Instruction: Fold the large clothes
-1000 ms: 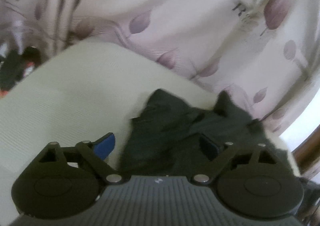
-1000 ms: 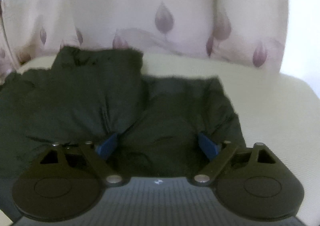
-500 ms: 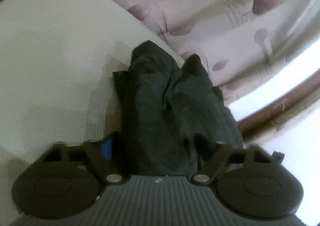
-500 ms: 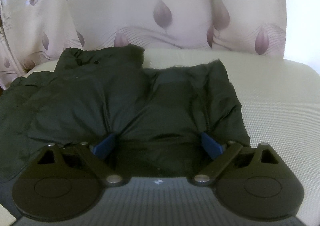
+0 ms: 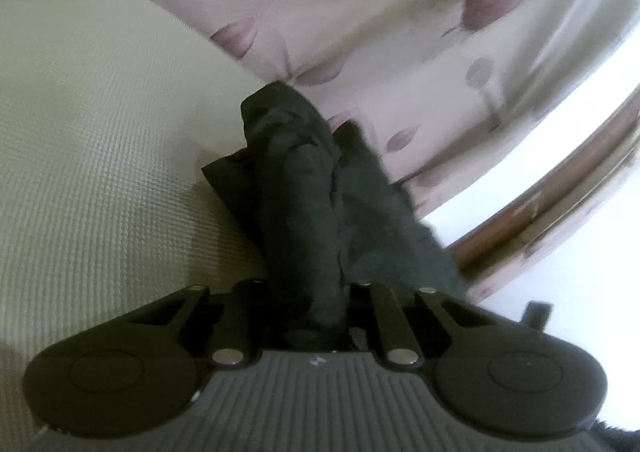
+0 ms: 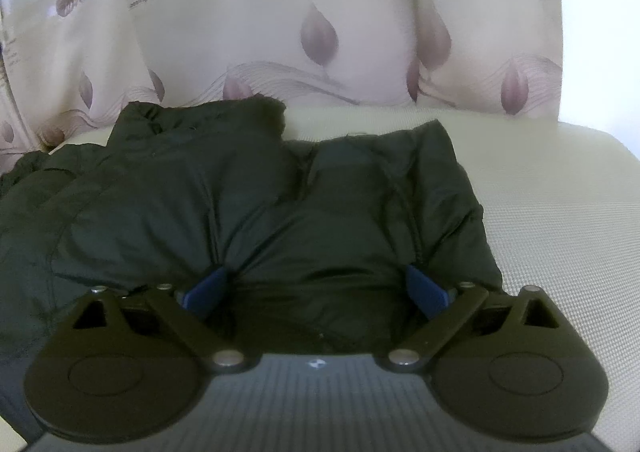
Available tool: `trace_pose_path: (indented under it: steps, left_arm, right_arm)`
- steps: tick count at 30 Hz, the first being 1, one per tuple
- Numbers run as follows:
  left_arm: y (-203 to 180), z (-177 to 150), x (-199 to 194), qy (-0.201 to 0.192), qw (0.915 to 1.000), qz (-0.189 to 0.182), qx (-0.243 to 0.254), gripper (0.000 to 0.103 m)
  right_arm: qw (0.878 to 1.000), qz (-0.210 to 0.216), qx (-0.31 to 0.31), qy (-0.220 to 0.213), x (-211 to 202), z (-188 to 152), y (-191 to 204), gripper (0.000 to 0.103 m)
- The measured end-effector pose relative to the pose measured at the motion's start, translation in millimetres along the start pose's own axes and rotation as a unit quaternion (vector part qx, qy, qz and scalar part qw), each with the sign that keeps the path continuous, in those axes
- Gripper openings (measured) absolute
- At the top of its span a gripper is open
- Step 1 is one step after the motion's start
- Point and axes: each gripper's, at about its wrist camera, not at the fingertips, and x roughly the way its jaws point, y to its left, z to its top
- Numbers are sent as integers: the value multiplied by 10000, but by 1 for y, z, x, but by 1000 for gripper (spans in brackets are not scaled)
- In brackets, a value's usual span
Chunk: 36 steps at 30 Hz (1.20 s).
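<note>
A cream textured cushion (image 6: 540, 187) spreads wide as the surface here. Behind it hangs a pale curtain (image 6: 320, 31) printed with mauve leaves and a few lines of small lettering. Off to one side runs a brown wooden rail (image 5: 560, 187), bright light beside it.

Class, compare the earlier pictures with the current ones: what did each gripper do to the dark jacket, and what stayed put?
The left gripper has just been closing: its jaws, wide open a second ago, now pinch a bunched fold of the dark jacket. Its view also swung, putting the jacket straight ahead. The right gripper stayed open over the jacket, hardly moving. The jacket still lies on the cream cushion.
</note>
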Motion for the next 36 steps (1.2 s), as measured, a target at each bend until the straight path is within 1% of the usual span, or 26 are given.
trace_pose_path:
  steps: [2,4,6,8,12,14,15,16,17,19,20,21,22,23,25,26,28,30,32,34,35,36]
  left_arm:
    - [-8,-11,-15,-151,9998,-128,-14,16]
    - [-13,-25,-26,-166,9997,-141,-118,16]
    - [-14,-38,-34,-129,9996,-76,-253,16]
    - [-13,-49,-40,-149,9990,-66,-421,16]
    - [-10,-55,-44,-94,9984,-20,-561,18]
    - [-2,-53,-41,-12,9975,0,-710,23]
    - [1,-52,-39,20,9971,46,-762,27]
    - [4,-52,-37,88,9969,68,-778,36]
    - [6,-52,-34,176,9966,50,-797,40]
    - [6,-48,-27,256,9968,-88,-756,44]
    - [5,-47,-23,286,9968,-111,-741,44]
    - [5,-46,-20,280,9970,-111,-716,44]
    - [4,-47,-17,240,9974,-97,-673,41]
    - [2,-48,-14,222,9978,-88,-625,37]
    - [-5,-53,-14,79,9987,-33,-500,25]
    - [-8,-56,-17,-40,9987,-76,-498,23]
    - [-11,-62,-27,-308,9979,-188,-546,19]
    - [-12,-70,-39,-531,9954,-223,-762,18]
    - [-12,-78,-56,-700,9934,-219,-879,18]
    - [-7,-85,-76,-809,9903,-216,-1113,18]
    - [-5,-88,-83,-810,9895,-231,-1175,18]
    - [-7,-91,-90,-778,9906,-167,-1112,18]
  right_arm:
    - [9999,65,-18,98,-4,4,-1,98]
    - [9997,157,-100,124,-14,7,-3,98]
    - [9996,224,-142,-78,-30,4,-7,98]
    - [9995,124,-166,-235,-44,-1,-16,98]
    - [9993,85,199,-316,-57,-21,-42,99]
    - [9994,-64,240,-232,-59,-28,-49,99]
    - [9994,-132,239,-231,-60,-30,-52,99]
    - [9992,-174,250,-248,-61,-32,-55,99]
    - [9991,-201,268,-247,-61,-33,-58,99]
    - [9990,-227,343,-168,-57,-34,-63,101]
    - [9989,-232,394,-105,-53,-36,-65,102]
    - [9987,-213,464,-24,-49,-38,-65,103]
    - [9982,-156,573,103,-43,-40,-67,103]
    - [9972,-97,707,223,-37,-42,-68,103]
    - [9921,121,1192,380,-28,-48,-74,103]
    - [9922,118,1203,312,-29,-50,-73,103]
    - [9942,129,979,425,-30,-51,-64,103]
    - [9911,403,1159,513,-36,-55,-56,103]
    - [9916,490,995,665,-49,-66,-34,103]
    - [9919,708,646,829,-67,-76,-9,103]
    - [9935,666,372,844,-77,-78,1,103]
    - [9958,453,117,784,-88,-79,8,103]
